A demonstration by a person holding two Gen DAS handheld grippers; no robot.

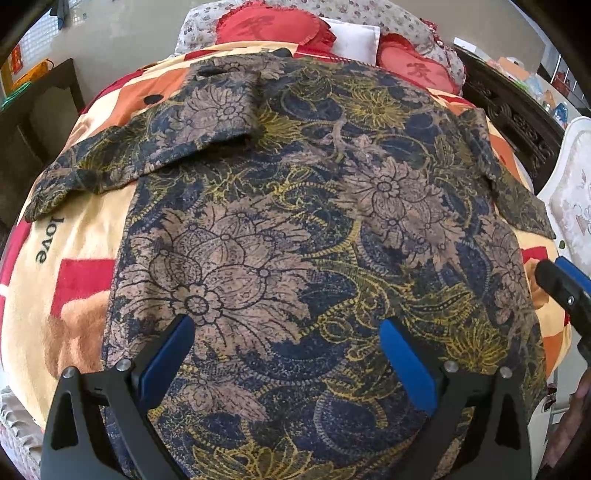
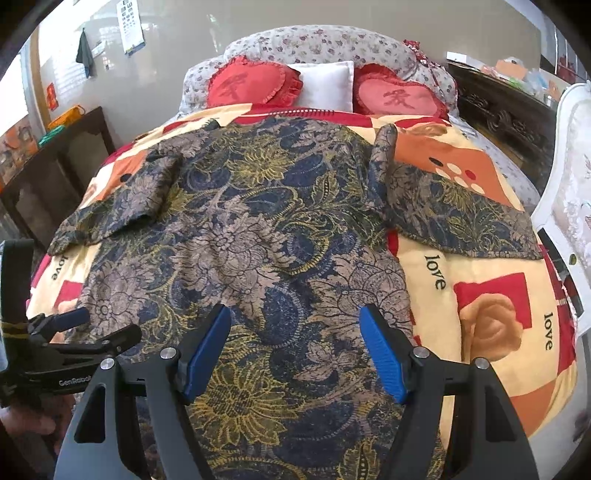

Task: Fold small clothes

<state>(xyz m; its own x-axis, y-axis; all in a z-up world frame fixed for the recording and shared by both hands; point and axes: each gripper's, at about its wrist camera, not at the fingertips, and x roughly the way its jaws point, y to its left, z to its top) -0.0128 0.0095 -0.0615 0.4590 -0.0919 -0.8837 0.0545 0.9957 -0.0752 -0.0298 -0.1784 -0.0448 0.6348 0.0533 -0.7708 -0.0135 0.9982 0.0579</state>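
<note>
Bedroom walls in pale grey frame a bed (image 2: 480,266) covered by a blanket (image 2: 491,295) of cream, orange and red blocks, with a floral padded headboard (image 2: 321,44) at its far end. On the left a dark wooden side table (image 2: 62,162) stands against the wall, a dark cloth (image 2: 84,53) and an eye-chart poster (image 2: 131,26) hanging above it; two red heart cushions (image 2: 251,86) flank a white pillow (image 2: 325,85) at the head, and a carved dark cabinet (image 2: 506,118) and a white upholstered chair (image 2: 569,177) stand to the right. The word "love" is printed on the blanket several times, each heart cushion bears a Chinese character, and "GenRobot" can be read in part on the body of the left gripper as seen from the right wrist. A patterned shirt (image 1: 295,229) in navy, tan and yellow florals lies spread flat across the middle of the blanket, collar end toward the pillows, its left sleeve (image 1: 147,147) folded partly onto the body and its right sleeve (image 2: 461,221) stretched out sideways. The left gripper (image 1: 288,325) hovers over the hem area with its blue pads wide apart, holding nothing. The right gripper (image 2: 295,314) likewise stands spread wide above the lower shirt, gripping nothing; whether either touches the cloth cannot be told.
</note>
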